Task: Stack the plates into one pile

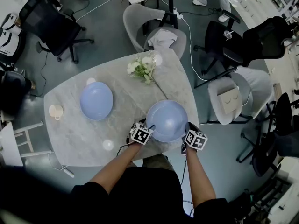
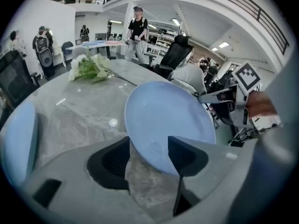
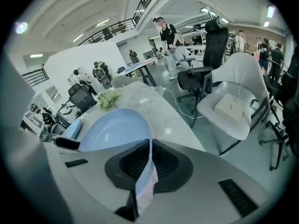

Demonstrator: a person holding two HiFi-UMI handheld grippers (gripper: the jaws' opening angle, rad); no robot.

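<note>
A cup (image 1: 55, 111) stands at the far left of the tabletop (image 1: 74, 139). Just right of it the left plate (image 1: 96, 101) lies flat, hollow side up. A bunch of flowers (image 1: 142, 69) lies toward the far edge, stems pointing to the near right.

The held plate (image 1: 167, 120) is at the near right edge of the tabletop, well apart from the left plate. It is hollow side up and tilted in the left gripper view. Being round, it has no long axis.

The left gripper (image 1: 148, 127) is at its near left rim. Its fingers (image 2: 110, 164) stand wide apart with the rim in the gap, and neither presses on it.

The right gripper (image 1: 187, 128) is at the near right rim. Its fingers (image 3: 163, 164) are closed tight on the rim, one on each face.

A grey chair (image 1: 233, 99) stands right of the tabletop.
</note>
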